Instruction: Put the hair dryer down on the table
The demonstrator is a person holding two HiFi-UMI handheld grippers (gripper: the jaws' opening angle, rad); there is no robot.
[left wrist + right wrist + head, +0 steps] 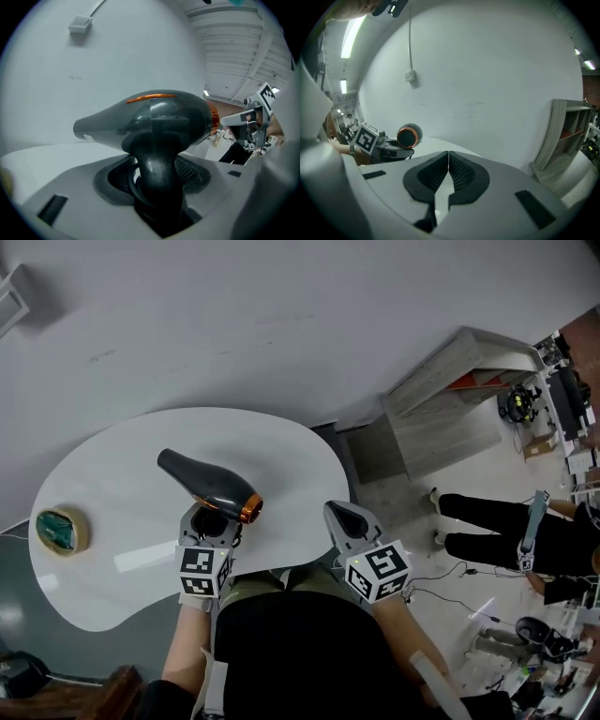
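A dark grey hair dryer (206,485) with an orange ring at its rear end is held above the white table (112,512), nozzle pointing toward the far left. My left gripper (210,523) is shut on its black handle (157,173), the dryer's body (150,119) lying crosswise over the jaws. In the right gripper view the hair dryer (408,136) shows end-on at the left, orange ring facing the camera. My right gripper (349,519) is near the table's right edge, shut with nothing between its pads (459,174).
A roll of tape (62,529) lies near the table's left edge. A grey shelf unit (450,399) stands on the floor to the right, and a person's legs (506,531) are beyond it. A wall socket box (79,24) hangs on the white wall.
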